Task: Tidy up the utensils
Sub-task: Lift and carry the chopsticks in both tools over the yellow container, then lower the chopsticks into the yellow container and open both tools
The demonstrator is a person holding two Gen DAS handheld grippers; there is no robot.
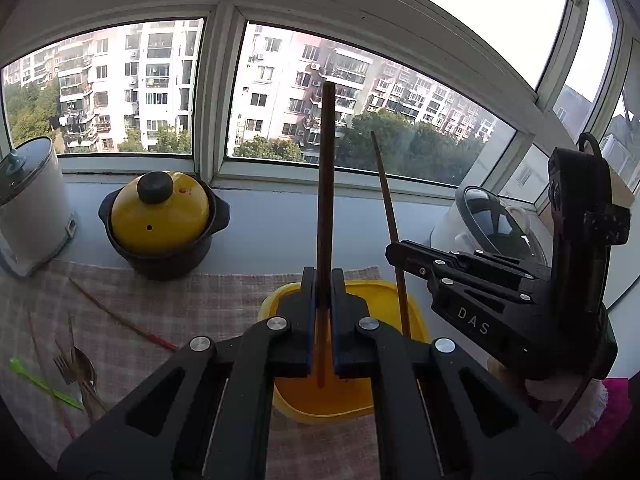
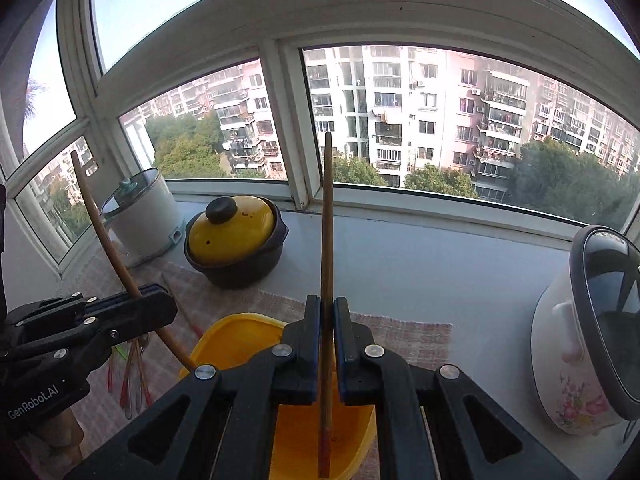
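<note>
Left gripper (image 1: 323, 308): clamped on a brown wooden chopstick (image 1: 326, 184), tip inside the yellow plastic tub (image 1: 396, 292).
Right gripper (image 2: 327, 332): clamped on a second wooden chopstick (image 2: 327, 216), tip in the tub.
Remaining: fork, spoon, green and red utensils (image 1: 76, 368) on the checked cloth (image 1: 168, 304).

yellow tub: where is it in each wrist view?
Left wrist: yellow tub at bottom centre, behind the left gripper, which is shut on a chopstick.
Right wrist: yellow tub at bottom centre, left of and below the right gripper.
Shared landmark: yellow-lidded black pot on the sill.
</note>
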